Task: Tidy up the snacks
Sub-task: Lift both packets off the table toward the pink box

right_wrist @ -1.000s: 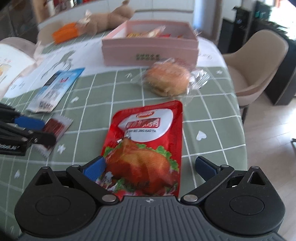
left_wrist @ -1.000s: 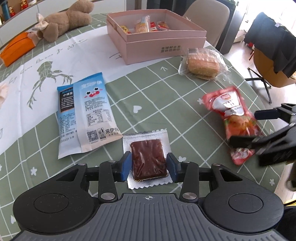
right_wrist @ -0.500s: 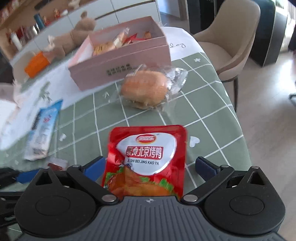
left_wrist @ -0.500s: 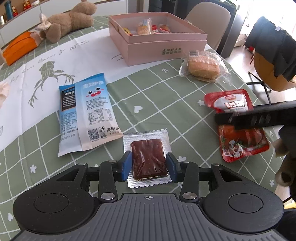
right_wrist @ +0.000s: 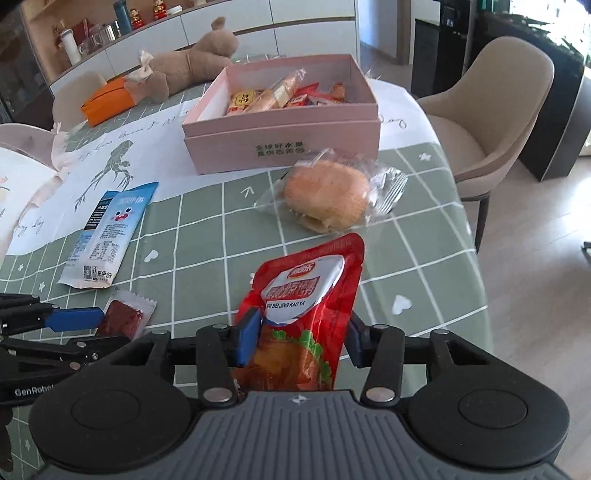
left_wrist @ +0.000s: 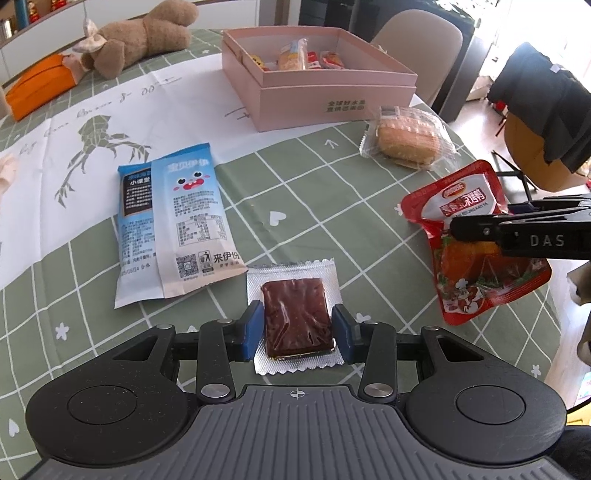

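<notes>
The left hand-held gripper (left_wrist: 297, 326) is closed on a small brown snack bar (left_wrist: 295, 317) in a clear wrapper with silver edges. Its two blue pads (left_wrist: 252, 328) press on both sides of the bar, and the bar lies low over the table (left_wrist: 314, 184), which has a green cloth with white lines. It is not clear if the wrapper touches the cloth.

The right hand-held gripper (right_wrist: 301, 338) is closed on a red pouch (right_wrist: 306, 314) with a picture of roast chicken. The pouch stands up between the blue pads (right_wrist: 246, 338) and is lifted above the table, with its upper end tilted to the far side. In the left wrist view the same red pouch (left_wrist: 476, 236) hangs at the right edge of the table, and a black finger of the right hand-held gripper crosses in front of it.

Farther on the table stands a pink box (right_wrist: 280, 147), open on top, and several small snacks lie inside at its far end. Just before the box lies a round bun (right_wrist: 327, 195) in a clear bag. To the left of it lie two blue and white packets (left_wrist: 173, 221), one partly over the other. Behind them are a brown plush bear (left_wrist: 144, 35) and an orange pouch (left_wrist: 40, 86).
</notes>
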`<state>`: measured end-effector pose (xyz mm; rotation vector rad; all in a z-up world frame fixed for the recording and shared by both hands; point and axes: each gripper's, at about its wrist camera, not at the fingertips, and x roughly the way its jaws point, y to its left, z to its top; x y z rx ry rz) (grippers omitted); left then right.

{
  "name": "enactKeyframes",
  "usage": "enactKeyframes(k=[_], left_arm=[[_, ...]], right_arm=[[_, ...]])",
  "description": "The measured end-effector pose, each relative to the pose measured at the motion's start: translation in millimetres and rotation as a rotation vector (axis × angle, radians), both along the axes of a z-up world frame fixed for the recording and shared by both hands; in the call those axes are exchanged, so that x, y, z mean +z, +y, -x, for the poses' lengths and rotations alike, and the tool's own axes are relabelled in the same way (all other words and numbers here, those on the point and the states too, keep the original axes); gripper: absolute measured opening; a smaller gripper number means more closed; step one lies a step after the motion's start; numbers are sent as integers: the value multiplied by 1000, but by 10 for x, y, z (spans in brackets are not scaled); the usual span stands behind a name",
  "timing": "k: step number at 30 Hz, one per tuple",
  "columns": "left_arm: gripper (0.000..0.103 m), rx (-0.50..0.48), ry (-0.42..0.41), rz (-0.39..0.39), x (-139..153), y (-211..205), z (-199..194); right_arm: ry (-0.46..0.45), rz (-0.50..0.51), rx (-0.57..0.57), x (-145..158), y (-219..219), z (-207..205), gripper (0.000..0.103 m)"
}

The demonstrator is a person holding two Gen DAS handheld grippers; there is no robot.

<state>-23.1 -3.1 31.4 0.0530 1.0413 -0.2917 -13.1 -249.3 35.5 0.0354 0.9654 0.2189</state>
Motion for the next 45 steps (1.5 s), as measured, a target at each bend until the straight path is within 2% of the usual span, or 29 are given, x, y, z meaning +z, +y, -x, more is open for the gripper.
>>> enactKeyframes(k=[4, 6, 8, 11, 15, 23, 25, 26, 27, 28, 30, 31, 33, 41, 43, 45], left_arm=[[45, -9, -5, 1, -3, 9, 7], [45, -11, -9, -5, -4, -2, 15], [45, -13, -12, -10, -5, -10, 19], [45, -13, -15, -15, -5, -16, 23], [45, -13, -16, -16, -5, -19, 27], [45, -13, -18, -26, -4, -33, 29], [45, -4, -10, -18, 0, -19, 28], [45, 2, -1, -11, 4, -1, 25], [45, 4, 8, -6, 8, 12, 22], [45, 5, 19, -3, 13, 26, 20], [45, -6, 35, -5, 19, 43, 21], [45, -13, 40, -9, 20, 45, 25], [45, -22, 49, -12, 24, 50, 32], [44, -35, 38, -6, 24, 45, 40], [44, -33, 29, 6, 20, 61, 49], [44, -32, 27, 15, 17, 81, 55]], right_arm=[[13, 21, -17, -4, -50, -11, 53], [42, -22, -41, -47, -107, -42, 74], [73, -67, -65, -100, -136, -77, 81], [102, -94, -81, -168, -102, -123, 85], [94, -71, -82, -213, 19, -156, 101], [94, -3, -173, -242, 209, -256, 103], [91, 28, -149, -253, 270, -270, 103], [85, 50, -112, -253, 307, -262, 100], [67, 69, -71, -238, 342, -233, 90], [55, 73, -27, -213, 360, -193, 85], [57, 25, 26, -165, 300, -119, 72], [57, 8, 37, -145, 262, -97, 69], [62, -8, 47, -115, 165, -57, 42], [39, -20, -13, -11, -237, -3, 36], [19, -9, -27, 68, -295, 14, 33], [-5, -12, -27, 179, -315, 40, 26]])
